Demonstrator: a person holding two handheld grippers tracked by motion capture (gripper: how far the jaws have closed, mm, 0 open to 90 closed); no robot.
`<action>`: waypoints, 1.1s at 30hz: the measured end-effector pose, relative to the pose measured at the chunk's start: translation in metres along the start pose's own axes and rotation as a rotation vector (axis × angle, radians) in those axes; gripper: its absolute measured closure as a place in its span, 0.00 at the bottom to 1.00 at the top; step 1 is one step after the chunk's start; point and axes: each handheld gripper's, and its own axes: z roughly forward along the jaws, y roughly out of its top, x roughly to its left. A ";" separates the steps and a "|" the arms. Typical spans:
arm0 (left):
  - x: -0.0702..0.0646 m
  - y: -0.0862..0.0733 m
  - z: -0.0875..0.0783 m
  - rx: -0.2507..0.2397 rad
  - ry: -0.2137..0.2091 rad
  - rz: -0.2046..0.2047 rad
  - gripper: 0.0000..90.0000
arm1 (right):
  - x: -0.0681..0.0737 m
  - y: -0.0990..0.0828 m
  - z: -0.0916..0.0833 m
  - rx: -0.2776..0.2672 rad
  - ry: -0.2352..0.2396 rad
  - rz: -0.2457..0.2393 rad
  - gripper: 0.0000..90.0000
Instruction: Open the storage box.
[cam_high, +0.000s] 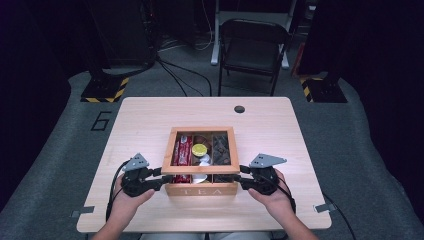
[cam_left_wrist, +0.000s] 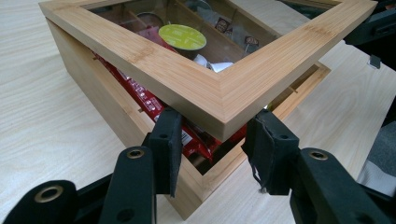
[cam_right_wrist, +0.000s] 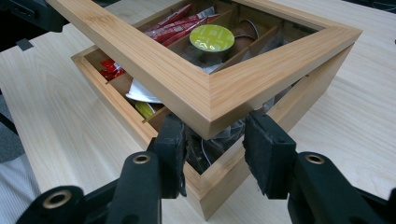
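1. Find the box at mid-table, near the front edge, with the lid tilted up a little at the front.
2. Note the left gripper clamped on the lid's front left corner and the right gripper clamped on the front right corner, pads pressing each corner's two faces.
3. Keep both hands level and in step, to avoid twisting the lid.
4. Follow the arc about the back edge rather than pulling straight up; otherwise likely to drag the box.
5. Hold the squeeze steady: probably easy to slip off angled corners.
6. Mind the red sachets under the rim.
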 end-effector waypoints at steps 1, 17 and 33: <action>0.000 0.001 0.000 -0.002 -0.001 -0.001 0.63 | 0.000 0.001 0.000 0.003 0.000 0.007 0.65; 0.004 0.010 -0.002 -0.005 -0.010 0.002 0.63 | -0.003 0.010 -0.001 -0.006 -0.005 -0.007 0.66; 0.008 0.026 -0.009 -0.034 -0.015 -0.030 0.65 | -0.006 0.024 -0.002 -0.024 0.006 -0.003 0.68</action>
